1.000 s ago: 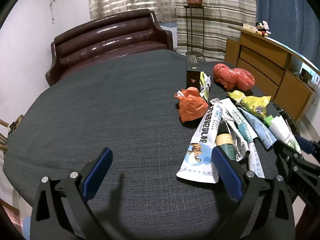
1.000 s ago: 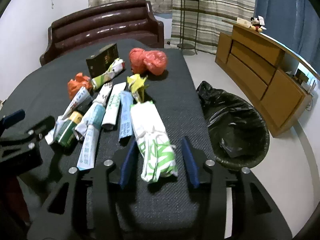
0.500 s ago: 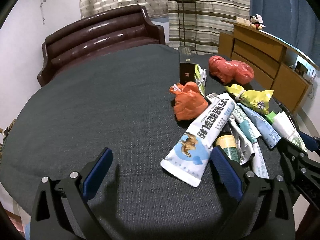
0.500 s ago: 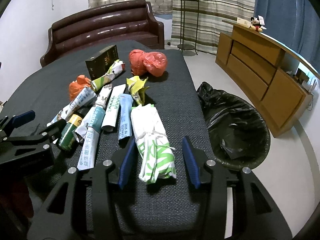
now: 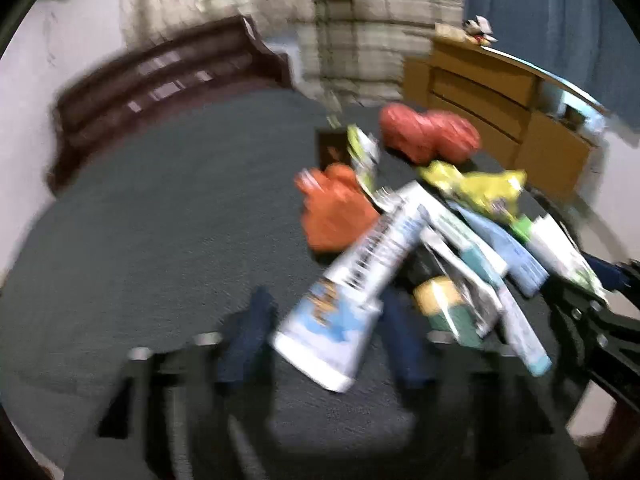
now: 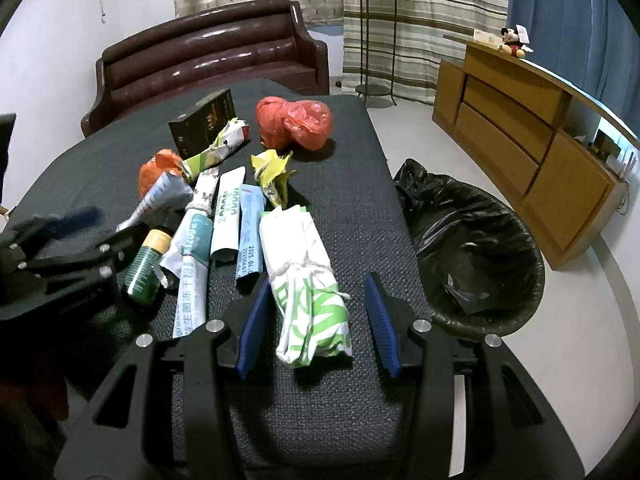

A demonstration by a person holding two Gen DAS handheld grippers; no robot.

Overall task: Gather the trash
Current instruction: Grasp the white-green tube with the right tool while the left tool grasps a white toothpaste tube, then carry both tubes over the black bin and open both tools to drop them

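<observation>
Trash pile (image 6: 224, 200) all on my table (image 6: 340, 200); left gripper (image 5: 324, 332) closing around blue-white pouch (image 5: 344, 300), right gripper (image 6: 316, 316) open astride green-white bundle (image 6: 308, 280); bin (image 6: 480, 248) awaits.

Right gripper (image 6: 316, 320) fingers (image 6: 253, 322) flank white-green bundle (image 6: 308, 280); bin (image 6: 516, 240) beside table (image 6: 352, 216)

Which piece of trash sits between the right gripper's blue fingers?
The white-and-green knotted bag; every other wrapper lies farther up the table, outside the right gripper.

The whole left wrist view is smeared; the pouch (image 5: 344, 304) print is unreadable, and whether the pads (image 5: 248, 340) touch it.
</observation>
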